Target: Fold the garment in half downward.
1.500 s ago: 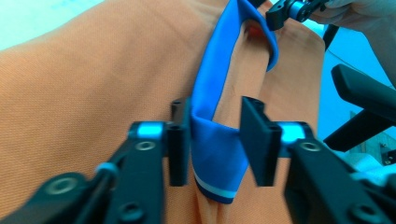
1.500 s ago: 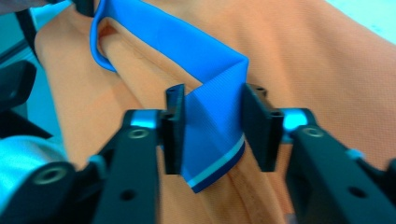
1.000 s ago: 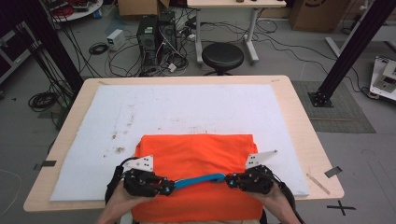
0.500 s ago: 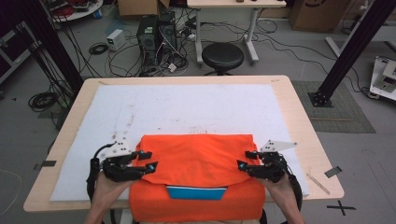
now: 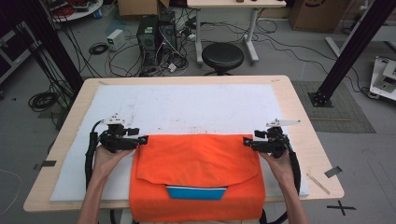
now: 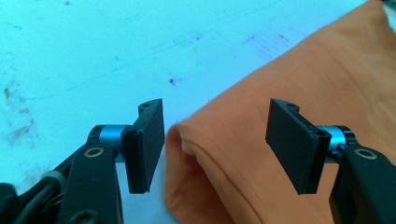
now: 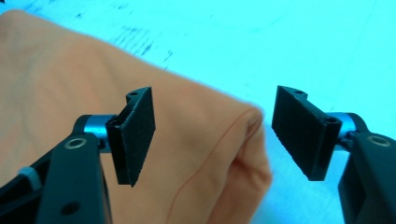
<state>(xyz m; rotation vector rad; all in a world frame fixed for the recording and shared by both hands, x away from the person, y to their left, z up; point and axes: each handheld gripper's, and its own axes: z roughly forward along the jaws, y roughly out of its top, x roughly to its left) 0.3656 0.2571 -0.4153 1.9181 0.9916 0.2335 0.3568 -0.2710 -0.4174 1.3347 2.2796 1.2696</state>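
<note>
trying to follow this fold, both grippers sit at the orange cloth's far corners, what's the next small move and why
Probably close both grippers on the corners. The left gripper and right gripper stand open, each with a folded corner of the orange cloth between its jaws, so neither has a hold yet.

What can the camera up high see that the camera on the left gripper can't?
The high view takes in the whole orange cloth with its blue patch, both grippers, left and right, at the cloth's far corners, the person's hands, the wooden table, a black stool and cables on the floor. The left gripper view gives a close look: its own two jaws stand open on either side of the cloth's folded corner, not pinching it. Both views share the orange cloth and the white mat under it.
</note>
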